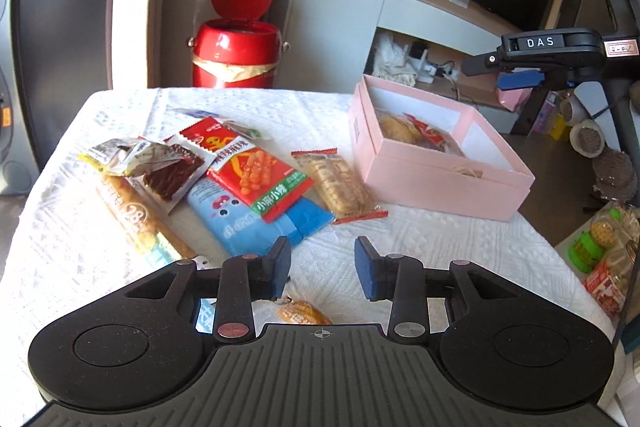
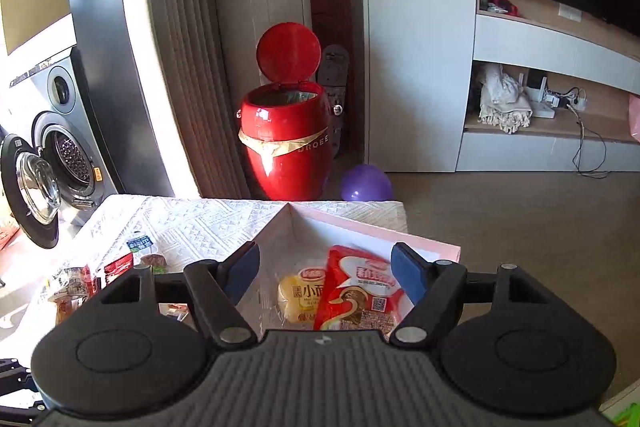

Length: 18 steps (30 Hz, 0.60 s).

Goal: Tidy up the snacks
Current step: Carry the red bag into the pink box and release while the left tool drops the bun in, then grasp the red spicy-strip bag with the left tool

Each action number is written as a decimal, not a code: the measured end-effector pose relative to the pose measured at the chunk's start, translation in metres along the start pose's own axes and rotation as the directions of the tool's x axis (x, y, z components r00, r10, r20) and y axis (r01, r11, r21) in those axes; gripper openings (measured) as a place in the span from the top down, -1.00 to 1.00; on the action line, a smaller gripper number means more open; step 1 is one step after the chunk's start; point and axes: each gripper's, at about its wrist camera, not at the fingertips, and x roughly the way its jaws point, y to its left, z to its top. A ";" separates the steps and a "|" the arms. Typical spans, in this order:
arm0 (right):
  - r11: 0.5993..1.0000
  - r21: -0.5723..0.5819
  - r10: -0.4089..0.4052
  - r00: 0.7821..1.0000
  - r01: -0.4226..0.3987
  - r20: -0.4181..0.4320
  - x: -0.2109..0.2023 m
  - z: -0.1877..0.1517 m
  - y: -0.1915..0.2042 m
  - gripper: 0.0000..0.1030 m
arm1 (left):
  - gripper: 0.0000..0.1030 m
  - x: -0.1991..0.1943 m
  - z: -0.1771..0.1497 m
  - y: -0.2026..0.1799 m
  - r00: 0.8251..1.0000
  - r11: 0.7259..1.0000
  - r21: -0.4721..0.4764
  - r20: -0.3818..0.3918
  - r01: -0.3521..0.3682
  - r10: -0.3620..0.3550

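Observation:
Several snack packets lie on the white cloth: a red packet (image 1: pixel 256 173), a blue packet (image 1: pixel 256 223), a cracker packet (image 1: pixel 338 183), a dark packet (image 1: pixel 172 171), a long yellow packet (image 1: pixel 140 223). A small yellow snack (image 1: pixel 304 313) lies just under my open, empty left gripper (image 1: pixel 323 265). A pink box (image 1: pixel 436 171) at the right holds snacks. My right gripper (image 2: pixel 326 273) is open and empty above the box (image 2: pixel 420 243), over a red packet (image 2: pixel 356 295) and a yellow bun (image 2: pixel 298 297). It shows in the left wrist view (image 1: pixel 516 67).
A red bin (image 1: pixel 236 51) with its lid up stands on the floor behind the table. A purple balloon (image 2: pixel 366 183) lies beside it. A washing machine (image 2: pixel 52 155) with an open door stands at the left. More items (image 1: pixel 604 255) sit off the table's right edge.

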 end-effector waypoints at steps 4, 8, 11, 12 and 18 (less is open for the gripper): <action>0.997 -0.057 0.041 0.999 -0.043 -0.030 -0.011 -0.043 0.022 -0.44 | 0.24 0.010 0.009 -0.004 0.999 0.999 0.000 0.007 0.046 -0.046; 0.986 -0.158 0.044 0.998 -0.050 -0.043 -0.028 -0.092 0.042 -0.44 | 0.24 0.044 0.044 -0.002 0.998 0.998 -0.005 0.020 0.065 -0.065; 0.980 -0.194 0.042 0.997 -0.053 -0.061 -0.034 -0.118 0.054 -0.44 | 0.24 0.078 0.068 0.005 0.999 0.998 -0.028 0.014 0.050 -0.050; 0.979 -0.194 0.048 0.996 -0.061 -0.072 -0.034 -0.123 0.056 -0.44 | 0.24 0.091 0.075 0.007 0.999 0.998 -0.038 0.005 0.047 -0.046; 0.973 -0.201 0.084 0.986 -0.113 -0.146 -0.024 -0.161 0.073 -0.44 | 0.25 0.146 0.085 0.012 0.991 0.997 -0.035 -0.117 0.064 -0.068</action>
